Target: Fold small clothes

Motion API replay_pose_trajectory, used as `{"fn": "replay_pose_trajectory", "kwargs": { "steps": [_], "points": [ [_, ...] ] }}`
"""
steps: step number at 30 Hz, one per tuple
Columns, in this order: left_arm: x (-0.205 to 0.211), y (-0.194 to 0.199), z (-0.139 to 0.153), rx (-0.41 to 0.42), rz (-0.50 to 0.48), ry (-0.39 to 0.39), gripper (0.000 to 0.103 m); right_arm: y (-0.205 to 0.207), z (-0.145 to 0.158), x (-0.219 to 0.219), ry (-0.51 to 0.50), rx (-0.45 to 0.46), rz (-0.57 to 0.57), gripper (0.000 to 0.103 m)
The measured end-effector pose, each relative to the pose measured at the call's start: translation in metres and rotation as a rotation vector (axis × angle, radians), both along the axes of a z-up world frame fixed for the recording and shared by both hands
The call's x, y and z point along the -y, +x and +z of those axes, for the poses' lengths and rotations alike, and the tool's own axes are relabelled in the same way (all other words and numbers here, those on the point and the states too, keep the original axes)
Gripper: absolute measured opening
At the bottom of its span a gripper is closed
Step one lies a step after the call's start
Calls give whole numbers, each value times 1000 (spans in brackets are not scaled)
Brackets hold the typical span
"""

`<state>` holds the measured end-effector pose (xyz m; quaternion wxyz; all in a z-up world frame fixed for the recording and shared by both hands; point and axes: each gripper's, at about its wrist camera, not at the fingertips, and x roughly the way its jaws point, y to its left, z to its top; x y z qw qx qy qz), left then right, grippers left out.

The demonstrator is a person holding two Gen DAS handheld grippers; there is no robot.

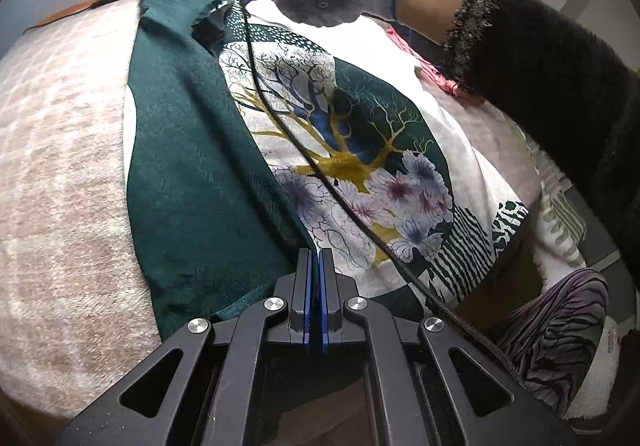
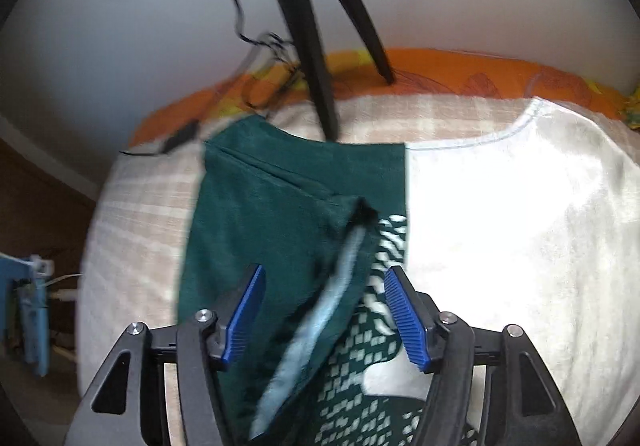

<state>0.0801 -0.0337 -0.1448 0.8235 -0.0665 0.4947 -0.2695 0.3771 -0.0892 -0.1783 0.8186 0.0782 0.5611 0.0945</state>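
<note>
Printed T-shirt (image 1: 344, 149) flat on the bed, long axis running 12 to 6. Left gripper (image 1: 314, 266) clenched on its near green hem; right gripper (image 2: 324, 310), released, straddles the folded green edge (image 2: 340, 266) at 12

A bed covered by a pale pink-and-cream checked blanket (image 2: 132, 205) fills the room's middle, with an orange patterned sheet (image 2: 460, 69) along its far edge. Behind rises a plain pale wall (image 2: 120, 25). Black tripod legs (image 2: 312, 57) stand on the bed (blurred), and a blue frame (image 2: 28, 322) sits low at left.
</note>
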Motion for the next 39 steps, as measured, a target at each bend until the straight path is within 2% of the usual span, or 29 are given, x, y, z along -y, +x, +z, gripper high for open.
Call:
{"fn": "replay_pose_trajectory", "kwargs": {
  "steps": [2, 8, 9, 10, 11, 12, 13, 14, 16, 22, 25, 32, 34, 36, 38, 39],
  "points": [
    [1, 0, -1, -2, -1, 0, 2, 3, -8, -4, -33, -17, -2, 65],
    [6, 0, -2, 4, -14, 18, 2, 14, -8, -24, -152, 15, 28, 64],
    [7, 1, -2, 6, -16, 21, 2, 15, -8, -27, -169, 18, 41, 60],
    [9, 1, -2, 6, -17, 22, 2, 15, -9, -31, -198, 25, 57, 40],
    [9, 1, -2, 8, -19, 25, 2, 15, -10, -38, -243, 41, 72, 26],
    [10, 1, -2, 11, -21, 28, 2, 14, -9, -40, -247, 49, 87, 20],
    [10, 1, -1, 16, -24, 30, 2, 13, -8, -38, -227, 48, 98, 6],
    [10, 0, -1, 20, -26, 31, 2, 12, -6, -34, -210, 50, 99, 2],
    [9, -1, 0, 27, -26, 26, 2, 9, -1, -27, -202, 68, 95, 1],
    [11, 0, 6, 19, -35, -23, 2, 1, 25, -4, -153, 132, 87, 1],
    [16, 0, 8, 12, -50, -41, 2, -1, 33, 7, -166, 148, 78, 1],
    [28, 0, 1, -10, -87, -34, 2, 2, 11, 17, -177, 110, 66, 1],
    [33, -4, -1, -20, -128, -36, 2, 4, 3, 16, -201, 91, 69, 1],
    [43, -10, 0, -14, -179, -16, 2, 4, -2, 18, -193, 76, 65, 6],
    [48, -15, 2, -3, -194, 4, 6, 1, 5, 26, -192, 89, 39, 45],
    [48, -17, 4, -8, -203, 7, 9, -2, 11, 31, -196, 105, 26, 47]
  ]
}}
